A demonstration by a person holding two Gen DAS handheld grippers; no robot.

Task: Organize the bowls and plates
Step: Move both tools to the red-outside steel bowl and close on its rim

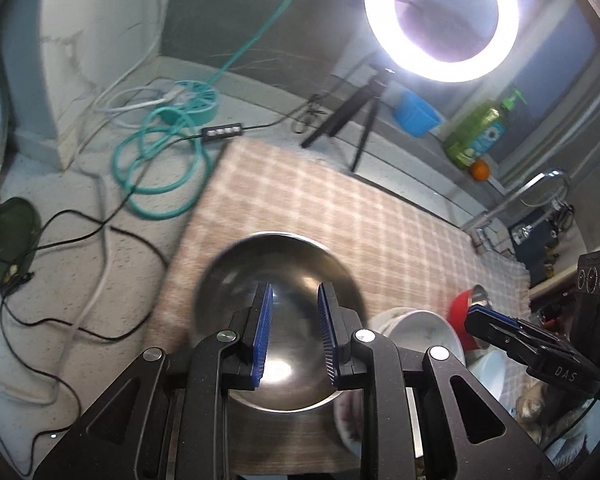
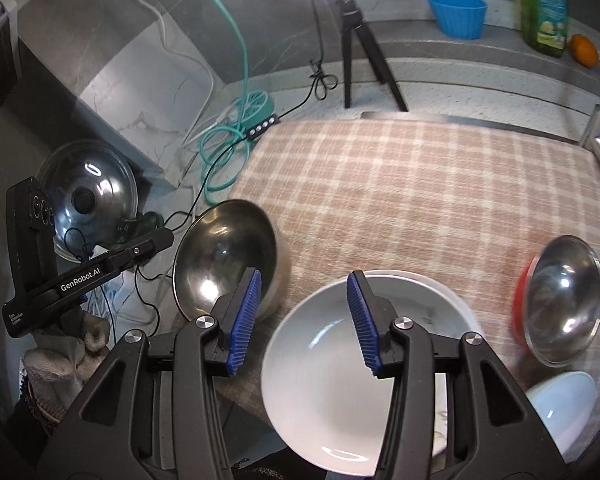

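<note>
A large steel bowl [image 1: 278, 276] sits on the checked cloth [image 1: 340, 200] at its left edge; it also shows in the right wrist view [image 2: 224, 248]. My left gripper [image 1: 294, 292] is open, its jaws apart above the bowl, holding nothing. My right gripper [image 2: 304, 280] is open and empty over the left rim of a white bowl [image 2: 328, 384] stacked on a white plate [image 2: 432, 292]. A steel bowl nested in a red bowl [image 2: 564, 300] lies tilted at the right. Another white bowl [image 2: 560, 400] is at the lower right.
A ring light on a black tripod [image 2: 364, 48] stands behind the cloth. A teal hose [image 1: 160, 160] and black cables lie on the counter at left. A pot lid [image 2: 88, 200] leans at the left. A blue bowl [image 2: 456, 14], soap bottle [image 2: 544, 8], orange and tap are at the back right.
</note>
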